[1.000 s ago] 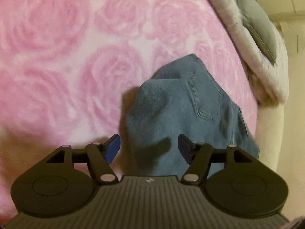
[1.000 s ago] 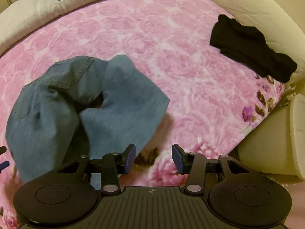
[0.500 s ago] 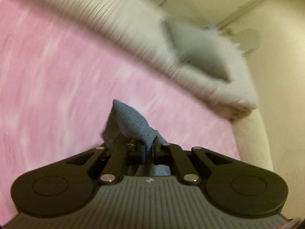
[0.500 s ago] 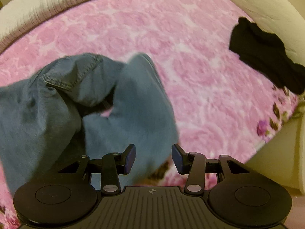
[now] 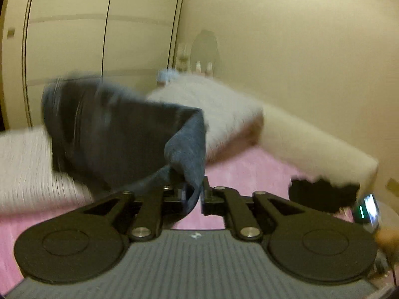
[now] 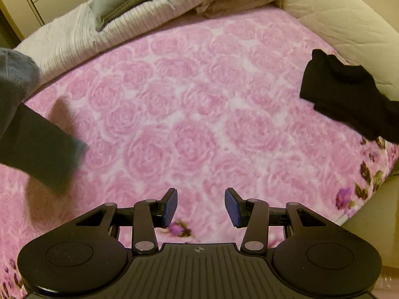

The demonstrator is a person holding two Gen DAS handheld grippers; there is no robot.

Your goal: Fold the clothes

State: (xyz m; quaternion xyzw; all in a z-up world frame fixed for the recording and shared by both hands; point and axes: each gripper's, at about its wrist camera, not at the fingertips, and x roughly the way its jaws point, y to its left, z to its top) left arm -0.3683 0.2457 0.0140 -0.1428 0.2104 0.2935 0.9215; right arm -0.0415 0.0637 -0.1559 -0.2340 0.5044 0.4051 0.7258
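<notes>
I had the jeans lifted above the pink bedspread, left gripper pinching denim while easing apart, right gripper spread empty; next, I judged, a second corner needed catching.

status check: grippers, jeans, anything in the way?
Left hand-held gripper opening, jeans between pads, lifted. Right hand-held gripper open, empty. Black garment off aside.

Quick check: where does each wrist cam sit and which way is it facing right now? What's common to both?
Left wrist: on the left gripper, raised, facing across the bed toward the wardrobe and wall; jaws opening, jeans between them; a bit of hand at right edge.
Right wrist: on the right gripper, open and holding nothing, looking steeply down at the pink blanket; no body parts.
Shared: jeans, black garment, pink blanket, white bedding.
</notes>
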